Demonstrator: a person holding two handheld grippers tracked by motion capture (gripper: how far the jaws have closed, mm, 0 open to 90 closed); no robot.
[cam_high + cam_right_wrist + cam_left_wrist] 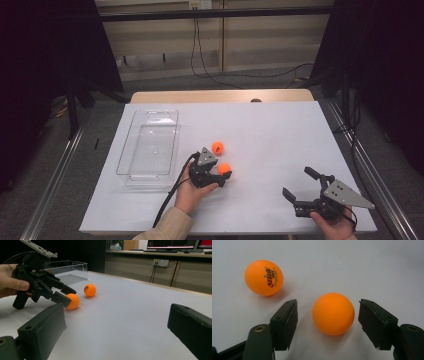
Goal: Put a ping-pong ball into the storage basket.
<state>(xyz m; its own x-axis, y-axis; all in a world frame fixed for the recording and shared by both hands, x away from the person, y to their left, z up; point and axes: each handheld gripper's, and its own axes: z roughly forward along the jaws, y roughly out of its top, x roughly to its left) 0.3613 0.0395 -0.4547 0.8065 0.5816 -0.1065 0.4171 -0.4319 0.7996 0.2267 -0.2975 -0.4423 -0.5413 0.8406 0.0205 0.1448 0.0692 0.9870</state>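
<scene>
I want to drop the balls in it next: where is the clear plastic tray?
In the high view the clear plastic tray lies on the white table's left part, left of the two orange balls and the left gripper.

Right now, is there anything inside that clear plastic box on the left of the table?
Nothing can be seen inside the clear box: the white table shows through its bottom. Both orange balls lie outside it, one free, the other between the left gripper's fingers.

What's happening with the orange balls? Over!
Left tongs open around near ball, not touching. Right tongs open, empty. Other ball clear. Nothing in the way.
</scene>
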